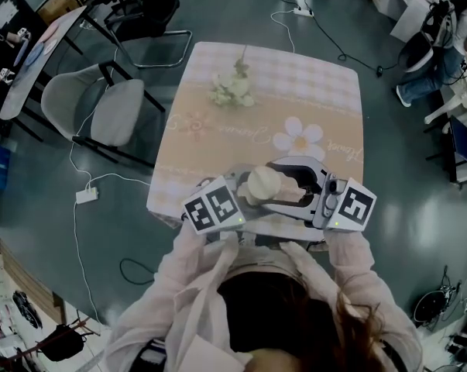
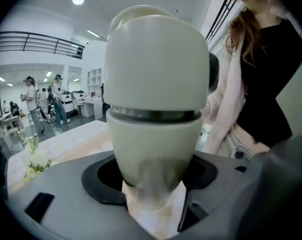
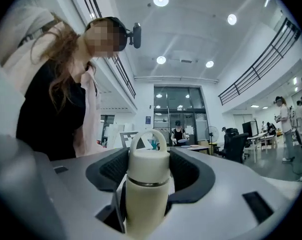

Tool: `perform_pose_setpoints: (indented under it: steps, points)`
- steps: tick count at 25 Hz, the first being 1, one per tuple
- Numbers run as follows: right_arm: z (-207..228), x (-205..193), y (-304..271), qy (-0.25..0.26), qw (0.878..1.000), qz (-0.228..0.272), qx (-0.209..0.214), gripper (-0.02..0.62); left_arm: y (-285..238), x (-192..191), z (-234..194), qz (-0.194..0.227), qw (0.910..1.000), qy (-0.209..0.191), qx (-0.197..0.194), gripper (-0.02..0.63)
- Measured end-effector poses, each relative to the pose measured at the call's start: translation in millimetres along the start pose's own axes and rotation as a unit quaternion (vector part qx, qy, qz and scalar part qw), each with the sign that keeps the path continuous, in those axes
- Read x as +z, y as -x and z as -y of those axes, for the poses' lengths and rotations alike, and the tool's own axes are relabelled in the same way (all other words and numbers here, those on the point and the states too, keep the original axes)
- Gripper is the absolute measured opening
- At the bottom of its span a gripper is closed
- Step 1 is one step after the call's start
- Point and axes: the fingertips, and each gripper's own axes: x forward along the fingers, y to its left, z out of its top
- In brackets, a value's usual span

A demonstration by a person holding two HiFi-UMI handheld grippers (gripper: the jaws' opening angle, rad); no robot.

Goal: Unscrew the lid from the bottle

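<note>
Bottle (image 1: 266,184) off the table (image 1: 218,130), held in the air over its near edge, close to the person's chest. Left gripper (image 2: 153,179) closed on the bottle's lower end, pads against both sides. Right gripper (image 3: 146,171) clamped on the lid (image 3: 148,159), pads flanking it below the loop handle (image 3: 148,136). Lid seated; metal ring (image 3: 146,183) shows at the seam. Judged: rigid, likely insulated steel, moderate weight, not fragile. Cream walls look smooth and rounded, so they may slip under twist. Best purchase: low on the body wall for one side, the lid's straight flanks for the other; avoid the thin loop.
</note>
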Motion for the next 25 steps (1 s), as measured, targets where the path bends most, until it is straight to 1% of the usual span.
perform_pose_setpoints:
  steps: [4,6,9,11,13,15,17,21,23,25]
  points:
    - [-11,0,6,-0.028,0.998,0.012,0.056,0.273,-1,0,19,-0.001,0.9984,-0.021,-0.053,0.316]
    - [-16,1,6,-0.032,0.997,0.014,0.073,0.273,-1,0,26,-0.002,0.9973,-0.027,-0.068,0.316]
    - [-18,1,6,-0.028,0.997,0.013,0.076,0.275,-1,-1,28,-0.001,0.997,-0.028,-0.072,0.316]
    - [-16,1,6,-0.022,0.997,0.013,0.066,0.276,0,-1,24,0.002,0.9978,-0.021,-0.062,0.315]
    - [-10,1,6,-0.014,0.999,0.012,0.043,0.276,0,-1,16,0.007,0.9992,-0.003,-0.038,0.316]
    - [-3,2,5,-0.004,1.0,0.009,0.017,0.282,2,-1,2,0.012,0.9997,0.02,-0.001,0.316]
    - [5,3,3,0.009,1.0,0.006,-0.012,0.315,5,-2,-14,0.012,0.9983,0.04,0.04,0.316]
    - [19,4,-1,0.027,0.996,0.0,-0.09,0.327,10,-10,-43,0.002,0.9897,0.069,0.125,0.316]
    - [25,2,-1,0.024,0.991,-0.001,-0.131,0.327,11,-16,-51,-0.011,0.984,0.073,0.162,0.316]
    - [28,-2,-1,0.022,0.986,-0.005,-0.165,0.327,12,-21,-56,-0.025,0.9795,0.072,0.187,0.316]
